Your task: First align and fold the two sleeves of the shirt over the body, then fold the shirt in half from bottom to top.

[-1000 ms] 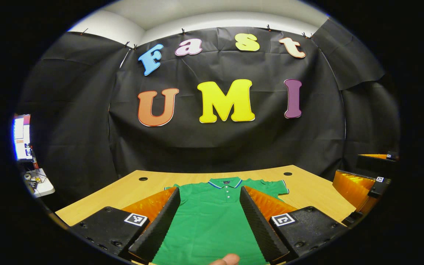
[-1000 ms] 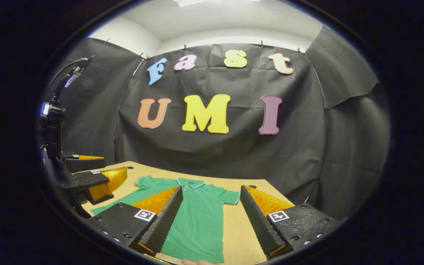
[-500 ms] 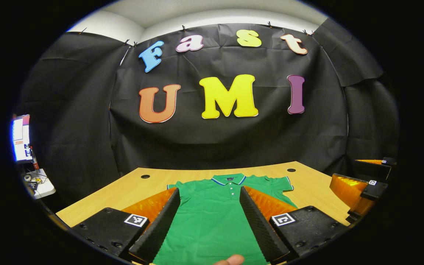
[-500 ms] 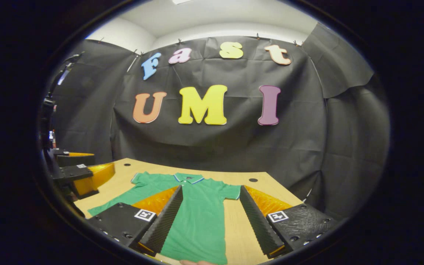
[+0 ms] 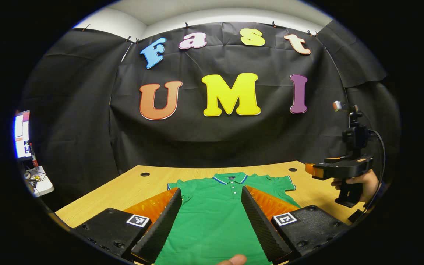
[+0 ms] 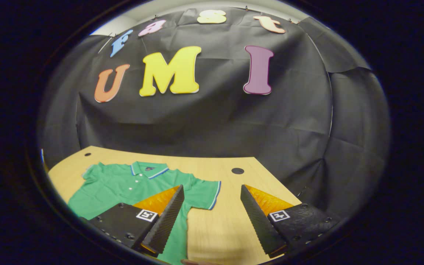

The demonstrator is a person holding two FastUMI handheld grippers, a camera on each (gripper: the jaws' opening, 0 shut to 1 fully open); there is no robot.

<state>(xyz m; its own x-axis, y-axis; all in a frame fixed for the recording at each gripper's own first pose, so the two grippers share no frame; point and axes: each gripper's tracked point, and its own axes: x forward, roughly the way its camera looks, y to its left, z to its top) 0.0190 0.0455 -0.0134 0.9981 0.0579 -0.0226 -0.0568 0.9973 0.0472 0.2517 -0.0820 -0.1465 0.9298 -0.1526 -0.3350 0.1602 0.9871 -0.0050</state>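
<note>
- Right hand-held gripper (image 6: 210,217) swings out toward the green polo shirt's (image 6: 123,184) right sleeve (image 6: 204,193), jaws released.
- Left hand-held gripper (image 5: 210,221) hovers released over the shirt; sleeve folds not yet begun.

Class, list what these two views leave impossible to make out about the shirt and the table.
- Shirt hem: left gripper view, cut off at the bottom edge.
- Shirt's left sleeve: left gripper view, hidden behind the left claw.
- Table front edge: right gripper view, cut off below the right claw.
</note>
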